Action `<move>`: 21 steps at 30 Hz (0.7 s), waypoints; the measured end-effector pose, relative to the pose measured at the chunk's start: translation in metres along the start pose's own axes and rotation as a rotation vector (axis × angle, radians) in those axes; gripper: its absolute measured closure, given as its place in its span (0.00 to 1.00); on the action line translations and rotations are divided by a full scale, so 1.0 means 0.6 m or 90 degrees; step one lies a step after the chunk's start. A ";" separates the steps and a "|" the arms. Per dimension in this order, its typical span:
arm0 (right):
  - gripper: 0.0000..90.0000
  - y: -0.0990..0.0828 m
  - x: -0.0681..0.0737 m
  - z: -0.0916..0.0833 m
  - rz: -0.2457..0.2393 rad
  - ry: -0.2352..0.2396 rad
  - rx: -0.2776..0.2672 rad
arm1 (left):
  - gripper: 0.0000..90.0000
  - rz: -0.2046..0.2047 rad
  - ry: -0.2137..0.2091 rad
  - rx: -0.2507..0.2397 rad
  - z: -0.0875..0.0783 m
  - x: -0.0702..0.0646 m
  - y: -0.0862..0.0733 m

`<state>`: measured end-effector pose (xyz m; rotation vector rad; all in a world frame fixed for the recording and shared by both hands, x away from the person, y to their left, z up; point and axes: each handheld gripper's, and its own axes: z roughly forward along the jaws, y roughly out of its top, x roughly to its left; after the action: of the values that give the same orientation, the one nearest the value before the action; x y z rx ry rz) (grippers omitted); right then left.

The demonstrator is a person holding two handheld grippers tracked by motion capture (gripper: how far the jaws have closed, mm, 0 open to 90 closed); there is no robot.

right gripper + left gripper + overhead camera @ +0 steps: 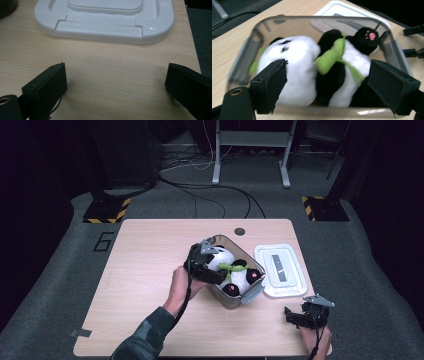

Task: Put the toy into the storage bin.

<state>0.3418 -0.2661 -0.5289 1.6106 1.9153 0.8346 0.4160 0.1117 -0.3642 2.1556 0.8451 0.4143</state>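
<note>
A black-and-white plush panda [235, 270] with a green scarf lies inside a clear plastic container [235, 301] at the middle of the table. My left gripper [216, 276] hovers over the container's left end. In the left gripper view its jaws stand wide apart on either side of the panda [297, 65], above the container's rim [312, 18], and the pads do not press on it. My right gripper [291, 316] rests low near the table's front right corner. It is open over bare wood [112, 75], with the white lid [105, 20] just ahead of it.
The white lid [280, 270] lies flat to the right of the container. The wooden table [140, 270] has a round grommet hole [240, 231] at its back edge. Beyond the table are floor cables and stand feet with hazard stripes.
</note>
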 end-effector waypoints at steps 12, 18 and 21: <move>0.03 0.000 0.001 0.000 -0.001 0.000 0.002 | 0.15 -0.053 0.060 -0.030 -0.066 0.047 -0.099; 0.03 0.000 0.001 0.000 0.000 0.000 0.002 | 0.15 -0.091 0.082 -0.019 -0.080 0.073 -0.155; 0.03 0.000 0.001 0.000 0.001 0.000 0.002 | 0.15 -0.108 0.091 -0.010 -0.084 0.085 -0.181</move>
<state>0.3421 -0.2656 -0.5289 1.6135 1.9156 0.8324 0.3787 0.2265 -0.4128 2.0385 1.0913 0.4905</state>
